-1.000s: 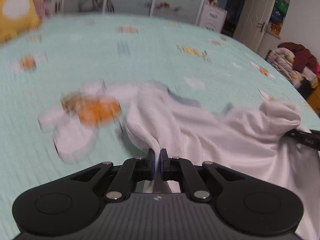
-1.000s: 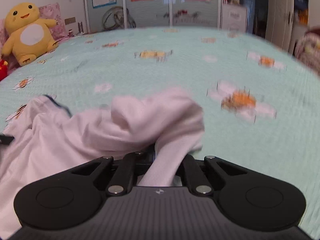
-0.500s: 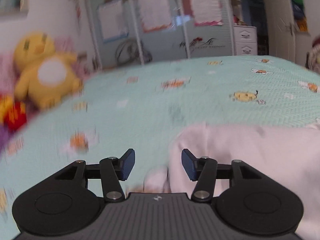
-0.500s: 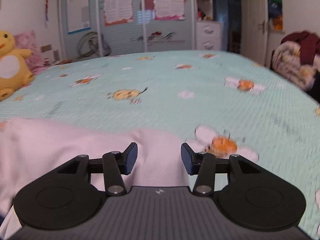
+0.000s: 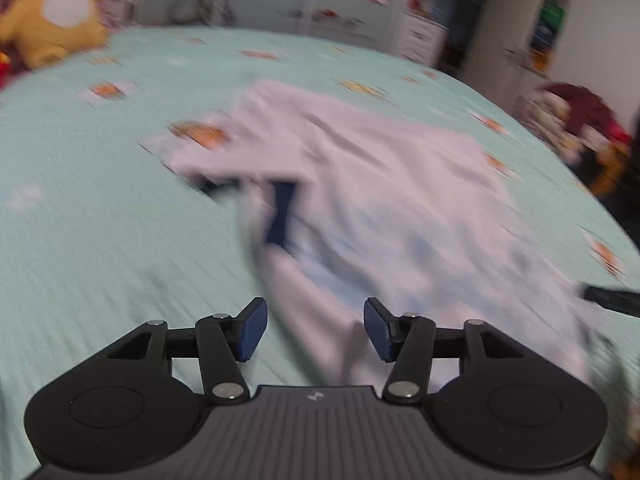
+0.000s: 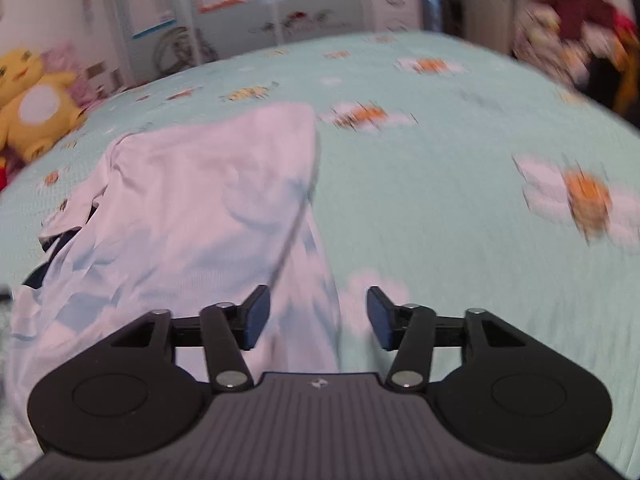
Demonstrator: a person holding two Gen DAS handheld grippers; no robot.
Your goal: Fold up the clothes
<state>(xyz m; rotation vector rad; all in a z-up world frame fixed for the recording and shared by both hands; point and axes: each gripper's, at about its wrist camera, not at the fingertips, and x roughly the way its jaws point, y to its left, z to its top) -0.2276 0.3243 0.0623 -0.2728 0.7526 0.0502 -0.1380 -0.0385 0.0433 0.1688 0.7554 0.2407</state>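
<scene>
- The mint-green quilted bedspread with orange flower and bee prints (image 6: 420,184) is seen spread over the whole bed, and the white short-sleeved shirt with a dark collar trim (image 6: 192,216) lies on it, to the left in the right wrist view and centre-right in the left wrist view (image 5: 400,200).
- The shirt is judged only partly laid out: one long fold line is visible along its right edge, yet wrinkles remain and the collar end is bunched, so the folding proper is judged barely begun.
- The left gripper (image 5: 315,330) is held with its blue pads spread wide and nothing between them; cloth lies just beneath.
- The right gripper (image 6: 319,317) is likewise spread and empty, over the shirt's near edge.
- One second ago both grippers were clamped on lifted cloth; the cloth has since been released and dropped flat.
- A yellow plush toy (image 5: 52,12) sits at the far left.
</scene>
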